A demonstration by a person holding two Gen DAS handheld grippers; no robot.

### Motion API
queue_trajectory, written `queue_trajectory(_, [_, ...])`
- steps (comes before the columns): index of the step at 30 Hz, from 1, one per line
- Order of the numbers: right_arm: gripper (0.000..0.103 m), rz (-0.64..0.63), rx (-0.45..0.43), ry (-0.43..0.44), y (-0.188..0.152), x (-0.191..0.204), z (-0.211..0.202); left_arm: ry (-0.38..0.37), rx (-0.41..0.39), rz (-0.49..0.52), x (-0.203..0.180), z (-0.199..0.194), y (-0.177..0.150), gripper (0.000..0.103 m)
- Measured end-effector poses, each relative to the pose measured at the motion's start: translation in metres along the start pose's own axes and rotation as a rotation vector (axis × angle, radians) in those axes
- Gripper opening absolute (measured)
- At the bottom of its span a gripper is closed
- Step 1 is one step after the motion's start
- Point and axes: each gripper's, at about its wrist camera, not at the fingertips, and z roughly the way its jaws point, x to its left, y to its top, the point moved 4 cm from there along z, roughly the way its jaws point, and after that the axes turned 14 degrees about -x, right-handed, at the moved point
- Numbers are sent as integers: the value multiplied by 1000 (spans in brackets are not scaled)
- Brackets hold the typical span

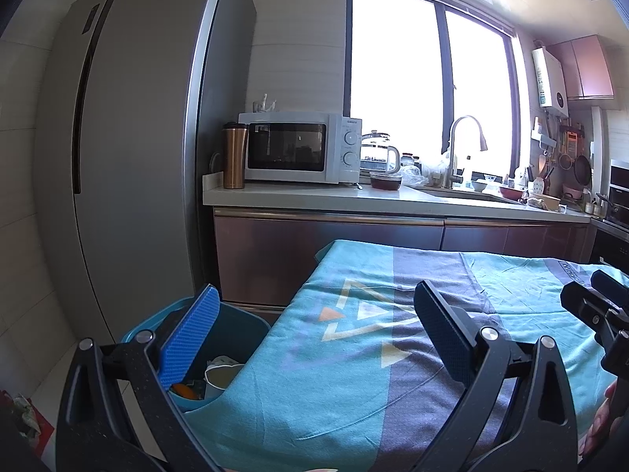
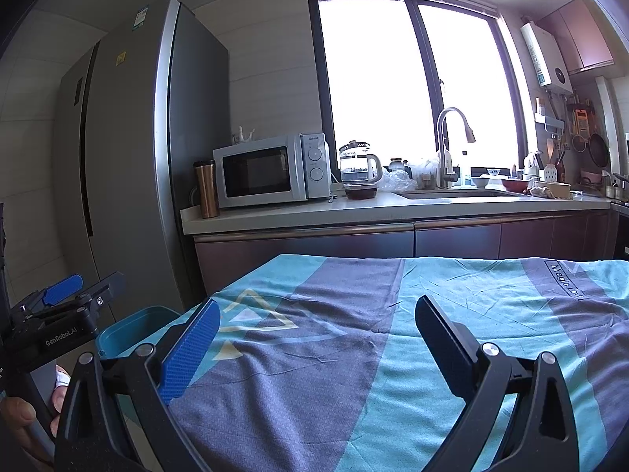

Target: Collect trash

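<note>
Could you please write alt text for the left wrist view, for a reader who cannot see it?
The left tongs hang open and empty over a teal-and-grey tablecloth, beside a teal trash bin holding scraps. Behind stand a refrigerator and a countertop microwave.

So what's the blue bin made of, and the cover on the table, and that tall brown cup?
The blue bin looks like smooth molded plastic, with slightly shiny walls. The table cover looks like woven cloth: matte, creased, with printed triangles. The tall cup seems to be copper-coloured metal, judging by its sheen, with a dark lid, probably plastic.
</note>
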Motion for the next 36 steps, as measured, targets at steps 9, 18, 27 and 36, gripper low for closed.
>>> queue_trajectory(9, [96,-1,-1,1,0,0,0,0,0,0,1,1,0,97])
queue_trajectory(18, [96,8,-1,-2,1,1,0,0,-1,3,1,1,0,97])
queue_trajectory(27, [96,9,-1,-3,1,-1,0,2,-2,4,2,2,-1,97])
queue_trajectory(36, [96,9,-1,-5,1,0,0,2,-1,4,1,2,-1,97])
